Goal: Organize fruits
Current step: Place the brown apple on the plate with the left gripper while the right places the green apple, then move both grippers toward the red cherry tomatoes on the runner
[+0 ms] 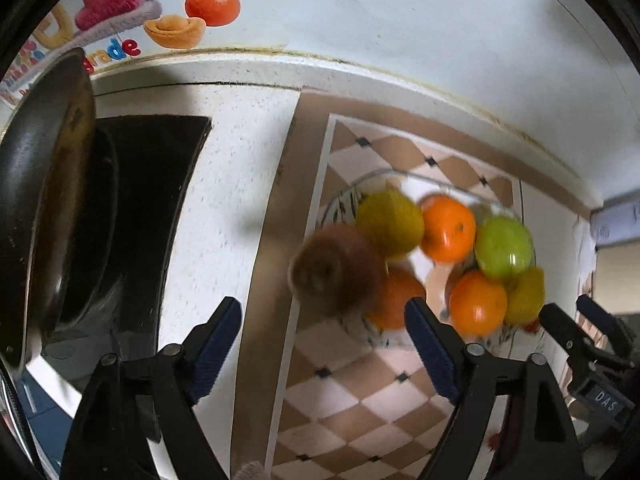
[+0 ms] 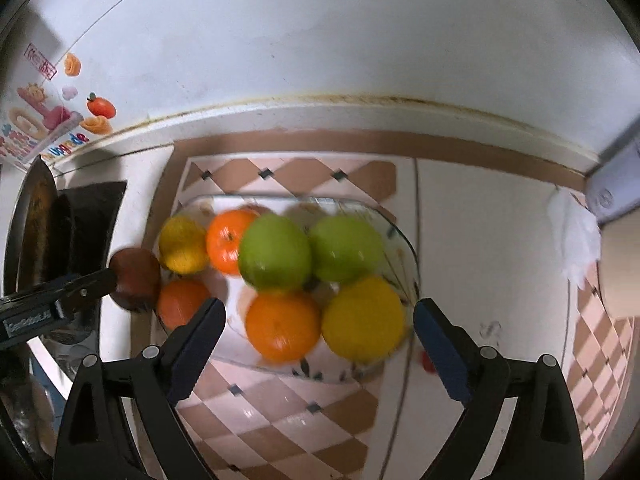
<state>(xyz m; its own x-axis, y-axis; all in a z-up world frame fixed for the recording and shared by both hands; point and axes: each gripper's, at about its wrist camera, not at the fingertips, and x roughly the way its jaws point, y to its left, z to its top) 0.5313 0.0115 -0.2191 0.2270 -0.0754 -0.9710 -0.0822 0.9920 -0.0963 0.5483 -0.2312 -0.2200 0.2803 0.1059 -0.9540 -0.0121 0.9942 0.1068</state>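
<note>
1. On the checkered mat (image 2: pixel 288 408) stands the glass plate (image 2: pixel 404 248), and it carries almost all the fruit: two green apples, of which I name the left green apple (image 2: pixel 275 252), some oranges and yellow lemons.
2. At the plate's left edge is a brown-red fruit (image 1: pixel 334 270); it is blurred in both views, so I cannot tell if it lies on the rim or just beside it on the mat.
3. My left gripper (image 1: pixel 324 344) has its jaws wide apart and holds nothing; the brown-red fruit sits just ahead, between the lines of the two fingers.
4. My right gripper (image 2: pixel 320 344) is also spread wide and empty, above the near orange (image 2: pixel 282 326) and the big lemon (image 2: pixel 362 318).
5. I judge the step in hand is to take the brown-red fruit with the left gripper and settle it properly on the plate.
6. To do it well, I should come down so the pads meet the widest part of the fruit, then close gently, because a round fruit can roll away.
7. I should keep the right gripper aside, since the two tools are near.
8. The frying pan (image 1: pixel 44 200) on the left is close; I should not swing toward it.
</note>
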